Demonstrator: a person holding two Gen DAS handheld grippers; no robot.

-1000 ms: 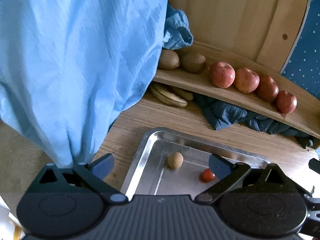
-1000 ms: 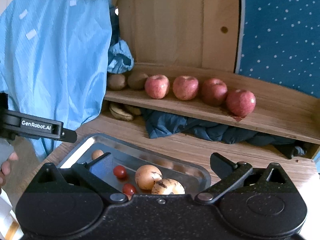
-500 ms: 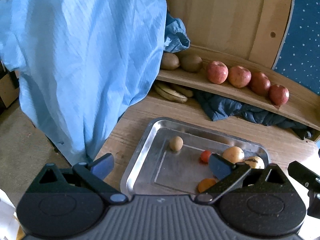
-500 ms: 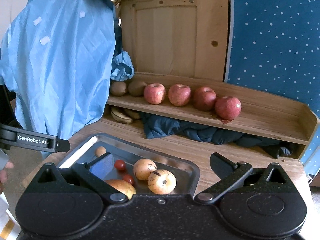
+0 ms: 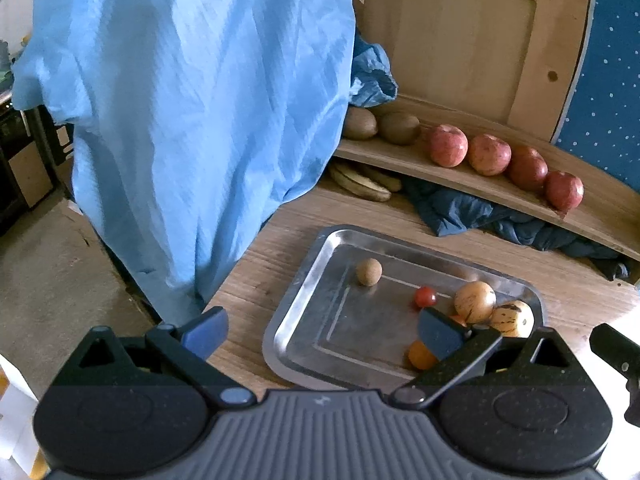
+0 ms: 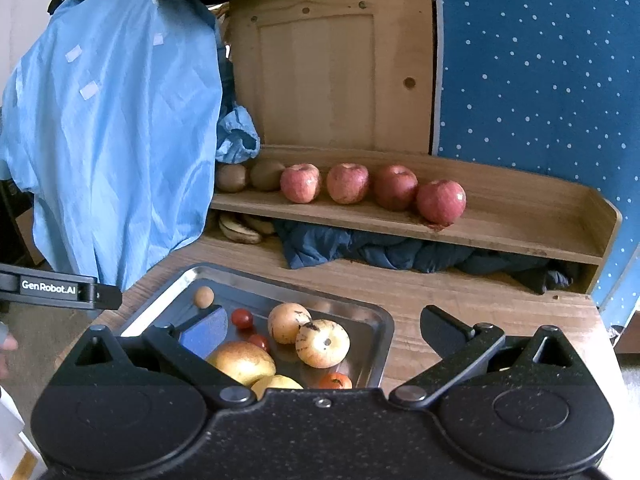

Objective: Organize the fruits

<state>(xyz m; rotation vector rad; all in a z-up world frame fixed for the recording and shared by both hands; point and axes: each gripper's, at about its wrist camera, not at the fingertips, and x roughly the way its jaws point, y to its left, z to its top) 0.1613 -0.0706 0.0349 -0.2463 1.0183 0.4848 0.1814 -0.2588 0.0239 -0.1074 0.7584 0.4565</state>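
Both hand-held grippers, left (image 5: 322, 330) and right (image 6: 322, 326), hover wide and empty above the metal tray (image 6: 382, 330) on the desk (image 6: 460, 292), which collects unsorted fruit (yellow apple (image 6: 322, 343) nearest), presumably for the shelf (image 6: 520, 216), where red apples (image 6: 347, 183) stand in a row.

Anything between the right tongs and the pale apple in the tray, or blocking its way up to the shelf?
Nothing visible. The right tongs are open above the pale apple, and the shelf is bare right of the red apples.
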